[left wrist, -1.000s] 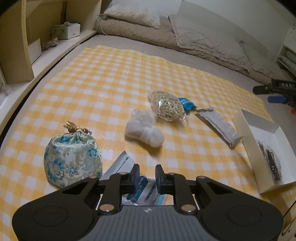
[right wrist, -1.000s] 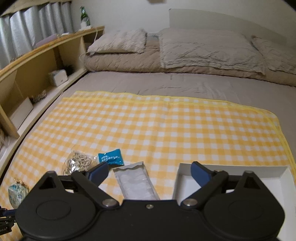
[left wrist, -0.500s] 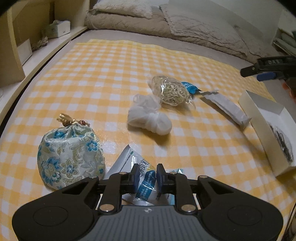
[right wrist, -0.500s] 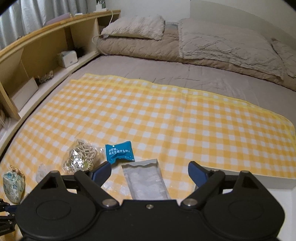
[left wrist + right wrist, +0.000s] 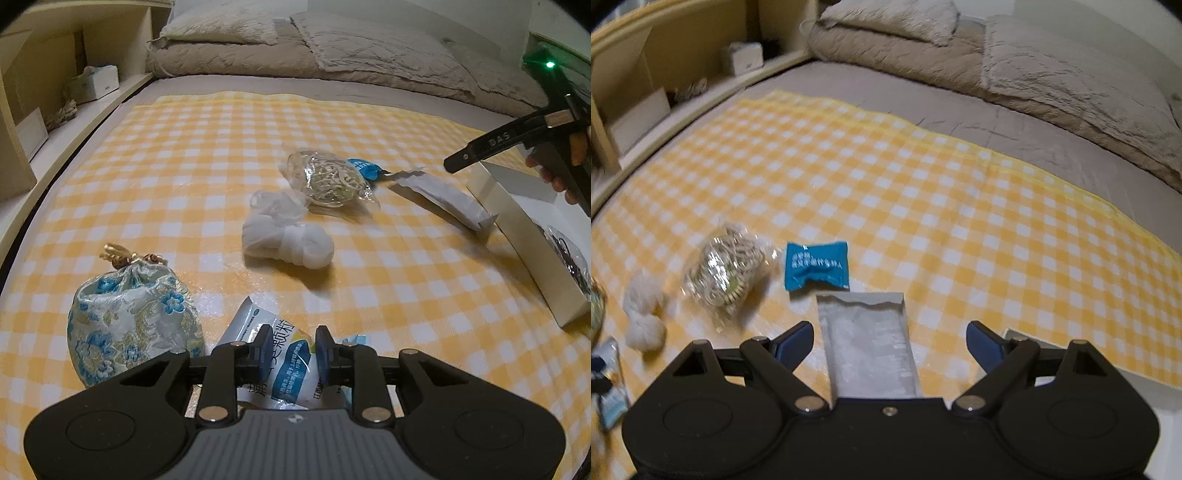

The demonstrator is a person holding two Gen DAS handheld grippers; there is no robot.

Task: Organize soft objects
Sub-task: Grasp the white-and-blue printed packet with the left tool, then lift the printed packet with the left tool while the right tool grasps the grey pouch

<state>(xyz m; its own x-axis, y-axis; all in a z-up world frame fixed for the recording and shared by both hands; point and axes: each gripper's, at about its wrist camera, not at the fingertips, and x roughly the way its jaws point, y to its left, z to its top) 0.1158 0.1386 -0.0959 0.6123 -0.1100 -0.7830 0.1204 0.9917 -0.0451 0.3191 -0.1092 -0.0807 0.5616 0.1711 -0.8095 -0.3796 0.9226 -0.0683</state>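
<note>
My left gripper (image 5: 291, 343) hangs low over a white-and-blue printed packet (image 5: 282, 363), jaws narrowly apart, not gripping. A floral drawstring pouch (image 5: 129, 321) stands to its left. Ahead lie a white cloth bundle (image 5: 291, 242), a clear bag of rubber bands (image 5: 330, 179), a small blue packet (image 5: 364, 168) and a long grey sachet (image 5: 441, 199). My right gripper (image 5: 890, 341) is wide open above the grey sachet (image 5: 870, 347), with the blue packet (image 5: 816, 266) and the rubber-band bag (image 5: 726, 269) beyond. The right gripper (image 5: 513, 142) also shows in the left wrist view.
Everything lies on a yellow checked cloth (image 5: 886, 184) spread on a bed. A white open box (image 5: 532, 240) holding a dark bagged item stands at the right. Grey-brown pillows and bedding (image 5: 369, 48) lie at the back. A wooden shelf unit (image 5: 55, 74) runs along the left.
My left gripper has drawn back and opened slightly, showing more of the printed packet. My right gripper has moved forward and down over the grey sachet, still wide open.
</note>
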